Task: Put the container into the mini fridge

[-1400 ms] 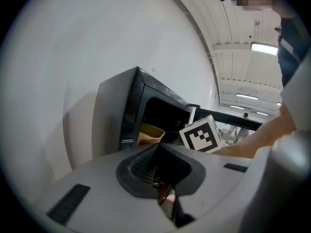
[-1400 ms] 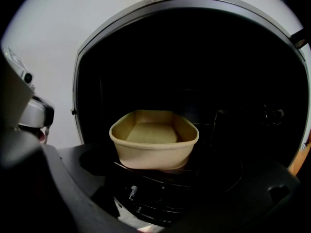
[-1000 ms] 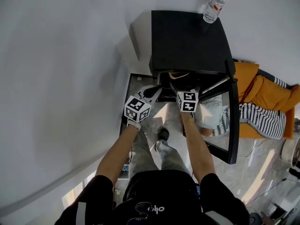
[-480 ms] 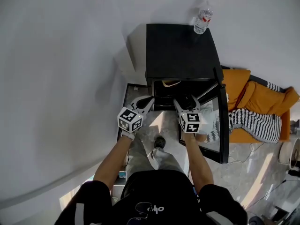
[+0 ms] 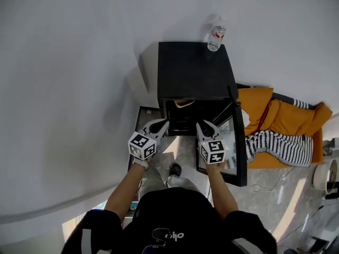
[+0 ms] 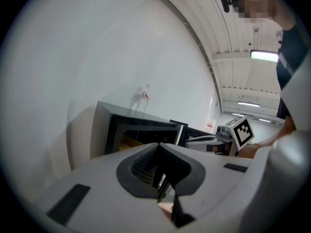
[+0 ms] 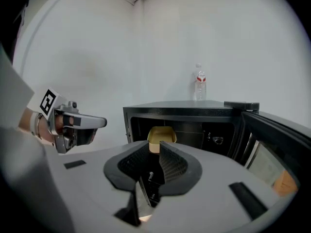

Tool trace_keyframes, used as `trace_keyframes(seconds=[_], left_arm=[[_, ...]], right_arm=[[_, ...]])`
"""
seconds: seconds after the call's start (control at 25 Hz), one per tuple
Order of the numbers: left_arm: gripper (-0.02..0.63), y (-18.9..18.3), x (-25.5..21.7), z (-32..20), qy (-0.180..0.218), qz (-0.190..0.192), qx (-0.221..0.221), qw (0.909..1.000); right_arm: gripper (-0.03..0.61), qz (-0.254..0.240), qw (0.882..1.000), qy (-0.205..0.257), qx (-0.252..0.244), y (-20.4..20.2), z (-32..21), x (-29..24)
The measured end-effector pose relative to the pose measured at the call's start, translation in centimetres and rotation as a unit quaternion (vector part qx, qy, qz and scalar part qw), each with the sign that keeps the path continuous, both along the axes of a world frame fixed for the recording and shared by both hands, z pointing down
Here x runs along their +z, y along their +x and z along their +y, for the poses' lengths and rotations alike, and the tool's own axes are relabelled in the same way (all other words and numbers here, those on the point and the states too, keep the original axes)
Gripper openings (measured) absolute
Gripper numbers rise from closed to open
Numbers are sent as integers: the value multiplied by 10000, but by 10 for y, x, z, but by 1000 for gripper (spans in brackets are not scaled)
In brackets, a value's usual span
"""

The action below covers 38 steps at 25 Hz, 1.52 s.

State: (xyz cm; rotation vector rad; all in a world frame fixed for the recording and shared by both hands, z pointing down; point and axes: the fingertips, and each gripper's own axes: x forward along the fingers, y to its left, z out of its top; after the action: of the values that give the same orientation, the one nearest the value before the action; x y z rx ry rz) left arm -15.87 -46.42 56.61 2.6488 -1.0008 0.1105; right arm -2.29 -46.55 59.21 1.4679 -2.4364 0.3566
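Right gripper view: the container (image 7: 162, 134) is seen inside the mini fridge (image 7: 189, 108). In front of the fridge, the right gripper (image 7: 154, 143) is held empty, its jaws just drawn nearly together, and the left gripper (image 6: 158, 144) is held closed, empty.

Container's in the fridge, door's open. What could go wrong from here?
1. The door stands wide open; swinging it shut hard could jolt the mini fridge and topple the water bottle standing on top near the back edge.
2. How deep the container sits is hard to judge; if it is near the front, the closing door may bump it.
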Motion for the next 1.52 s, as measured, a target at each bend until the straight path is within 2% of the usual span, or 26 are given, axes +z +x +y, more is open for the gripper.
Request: trace_keyframes(seconds=[0.08,0.32,0.96,1.52], left_arm=[[8,5,-6,3,25,25,21,10000],[8,21,-25,5,138,93,134,9998],[8,35,-52,-16,424,124,337,9985],[8,48,-56,-24,448,24,462,9979]], right_arm=[[44,-92,9999,4,-62,2,5,-7],[9,-226,9995,16,-207,11,16,-24],[9,-220,9989,235,-327,18,-4,-52],[9,-266,9987,243,-351,26,-13,-54]])
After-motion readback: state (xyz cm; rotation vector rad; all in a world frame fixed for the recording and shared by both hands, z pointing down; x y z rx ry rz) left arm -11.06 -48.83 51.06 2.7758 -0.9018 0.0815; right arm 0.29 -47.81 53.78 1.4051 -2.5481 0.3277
